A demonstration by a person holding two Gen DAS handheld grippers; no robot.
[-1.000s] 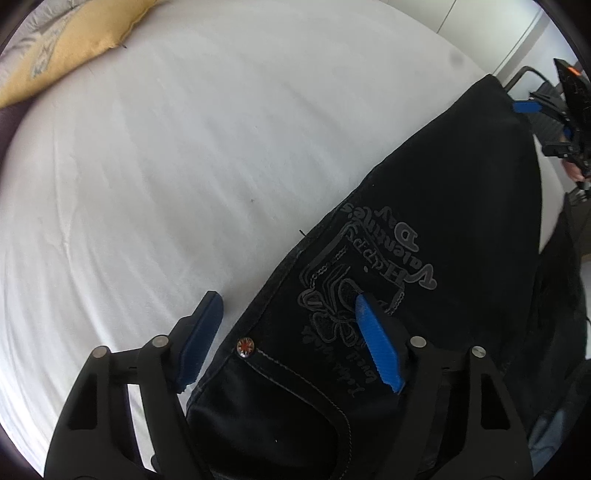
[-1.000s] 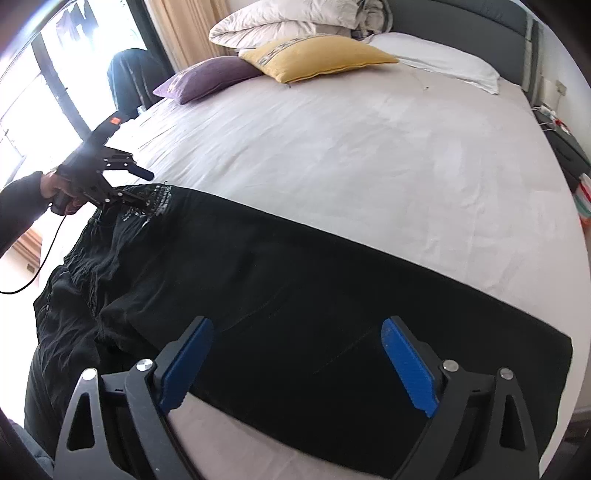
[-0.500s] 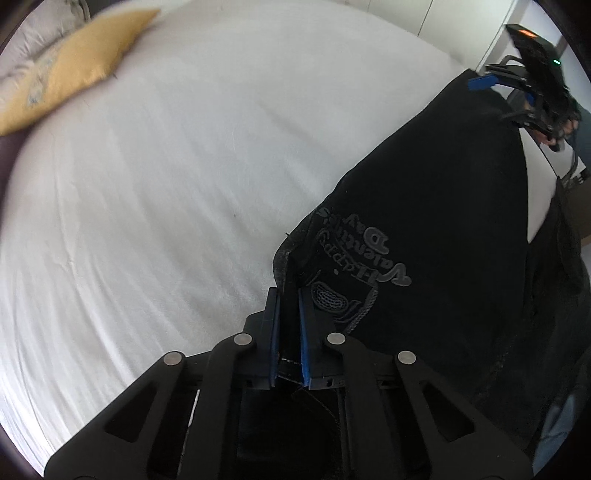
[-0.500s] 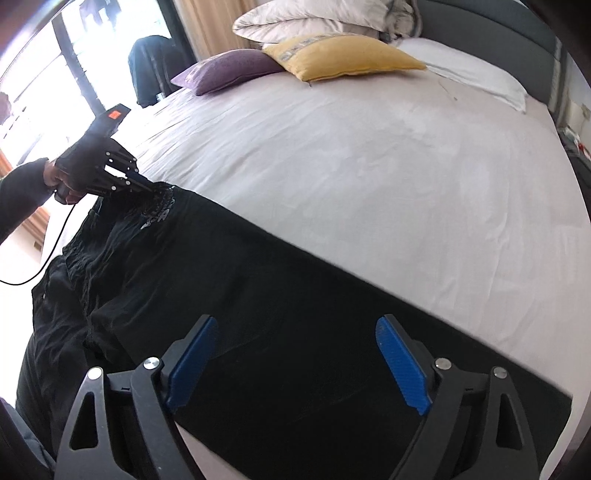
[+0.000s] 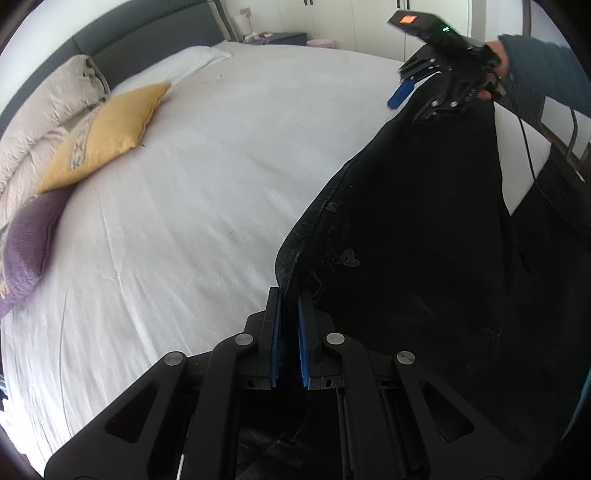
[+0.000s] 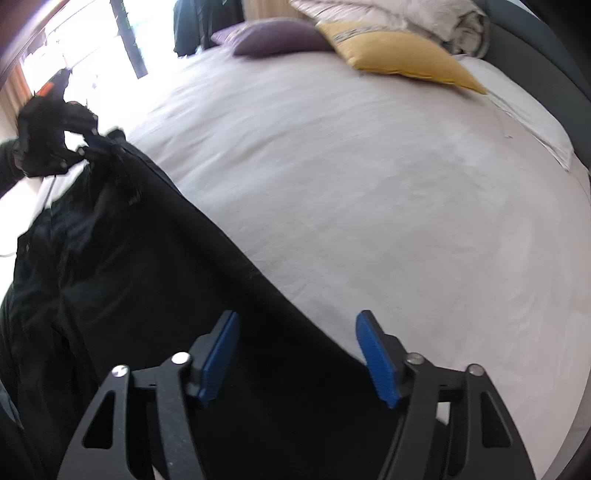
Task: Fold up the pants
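Black pants [image 5: 424, 236] lie along the near edge of a white bed [image 5: 207, 177]. My left gripper [image 5: 289, 295] is shut on the waistband edge of the pants and holds it raised off the sheet. In the right wrist view the pants [image 6: 140, 266] stretch from lower centre to the left, where the left gripper [image 6: 86, 146] holds them up. My right gripper [image 6: 297, 343] is open, over the far edge of the pant leg, with nothing between its pads. It also shows in the left wrist view [image 5: 413, 79] above the pants' far end.
A yellow pillow [image 5: 107, 129], a purple pillow [image 5: 29, 236] and a beige folded duvet [image 5: 44, 110] lie at the head of the bed by a grey headboard [image 5: 147, 37]. A bedside table [image 5: 280, 36] and white wardrobes stand beyond. A window is at the left in the right wrist view.
My left gripper closed on the waistband and lifted it up off the bed. My right gripper stayed open and shifted along the pant leg, rising slightly.
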